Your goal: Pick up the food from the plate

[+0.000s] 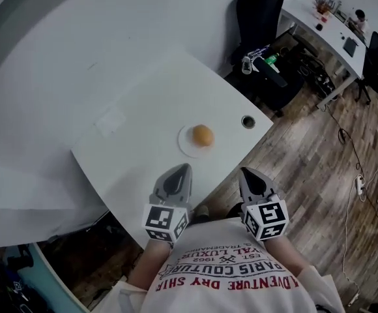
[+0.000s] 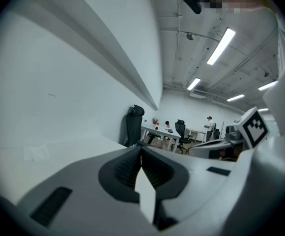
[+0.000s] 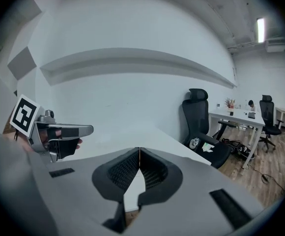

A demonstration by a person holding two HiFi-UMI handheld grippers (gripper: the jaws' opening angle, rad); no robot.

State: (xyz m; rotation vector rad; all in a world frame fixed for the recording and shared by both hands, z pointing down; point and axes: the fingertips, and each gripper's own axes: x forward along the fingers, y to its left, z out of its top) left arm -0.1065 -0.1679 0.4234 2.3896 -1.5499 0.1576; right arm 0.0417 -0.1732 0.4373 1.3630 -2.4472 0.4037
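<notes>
An orange round piece of food (image 1: 203,135) lies on a small white plate (image 1: 186,143) near the front right corner of the white table (image 1: 143,129). My left gripper (image 1: 184,167) is held level over the table's front edge, a short way short of the plate, jaws shut and empty. My right gripper (image 1: 244,171) hangs beside it, off the table's right edge above the floor, also shut with nothing in it. In the left gripper view the shut tips (image 2: 141,148) point at the far wall; the right gripper view shows shut tips (image 3: 139,149) too. Neither gripper view shows the plate.
A round cable hole (image 1: 248,121) sits in the table's right corner. A black office chair (image 1: 261,18) stands behind the table, with cables and clutter on the wooden floor (image 1: 313,168). Farther desks and chairs fill the back right. A white wall runs along the left.
</notes>
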